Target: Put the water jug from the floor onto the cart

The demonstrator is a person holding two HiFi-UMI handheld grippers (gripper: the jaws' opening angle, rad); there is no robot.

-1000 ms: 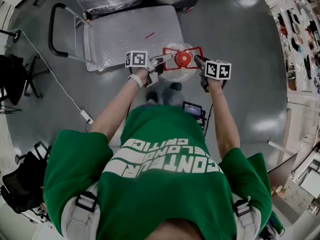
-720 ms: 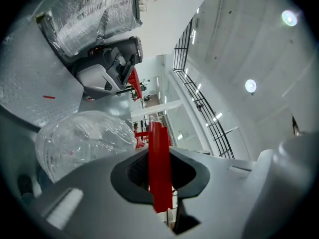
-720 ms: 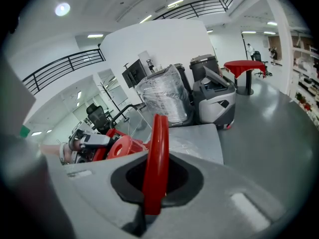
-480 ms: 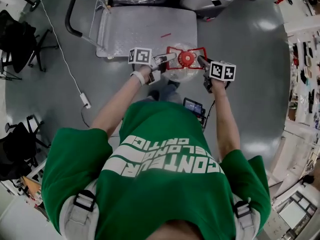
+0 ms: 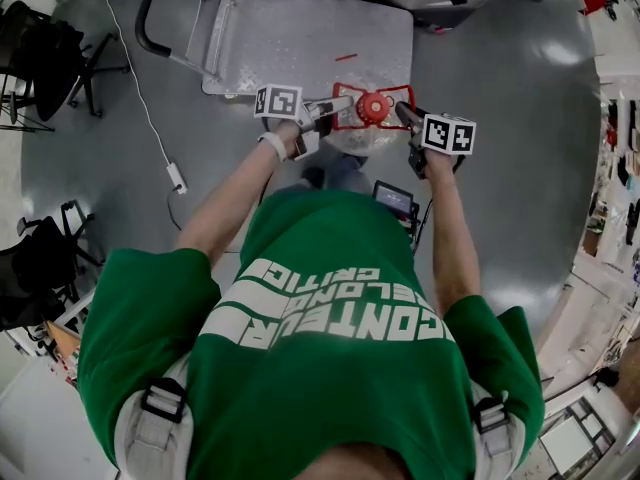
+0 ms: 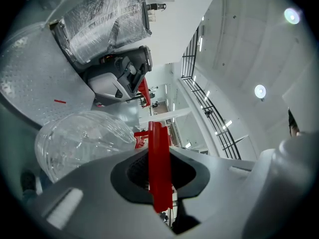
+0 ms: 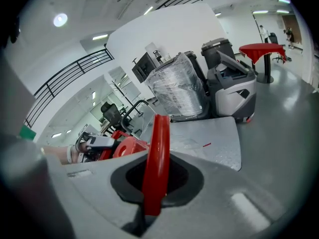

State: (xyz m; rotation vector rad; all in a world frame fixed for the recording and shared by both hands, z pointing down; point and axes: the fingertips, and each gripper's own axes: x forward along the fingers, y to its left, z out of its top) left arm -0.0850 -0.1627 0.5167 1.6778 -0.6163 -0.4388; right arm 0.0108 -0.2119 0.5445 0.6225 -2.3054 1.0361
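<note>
A clear water jug (image 5: 352,140) with a red cap (image 5: 374,107) and a red carry frame hangs off the floor between my two grippers, at the near edge of the grey platform cart (image 5: 290,43). My left gripper (image 5: 328,106) is shut on the frame's left bar (image 6: 159,168), with the jug's clear body (image 6: 82,143) beside it. On the other side my right gripper (image 5: 404,116) is shut on the frame's right bar (image 7: 155,158). The right gripper view shows the cap (image 7: 130,146) and the cart deck (image 7: 212,133) beyond.
The cart's black push handle (image 5: 148,13) stands at its left end. A plastic-wrapped load (image 7: 178,91) and a grey machine (image 7: 232,86) stand behind the cart. A white cable with a plug (image 5: 176,178) runs along the floor at left, near black chairs (image 5: 40,58).
Both grippers have carried the jug forward to the cart. The cart now lies nearer, and the jug sits at its near edge. Both grips are unchanged.
</note>
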